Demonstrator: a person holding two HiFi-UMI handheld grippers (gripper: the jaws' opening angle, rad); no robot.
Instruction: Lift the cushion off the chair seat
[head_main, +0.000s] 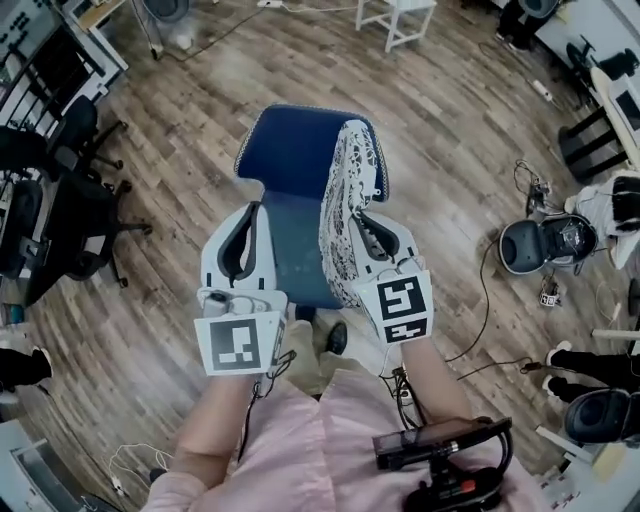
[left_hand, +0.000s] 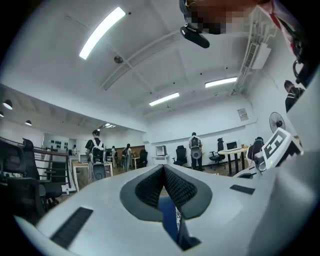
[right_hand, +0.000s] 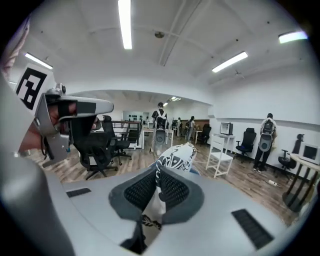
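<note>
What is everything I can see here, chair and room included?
Blue padded office chair: one, blue, centre of the floor.
Black-and-white patterned cushion: one, up on edge over the seat's right side.
Black office chairs: several, black, far left.
White-framed table: one, white, top edge.
Wooden plank floor: brown, all around.
Left gripper: one, white, shut, nothing held, over the seat.
Right gripper: one, white, shut on the cushion.
Pink shirt: one, on the person, bottom.

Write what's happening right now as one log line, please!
right gripper: shut on cushion | left gripper: shut, holding nothing | cushion: up on edge over blue chair
</note>
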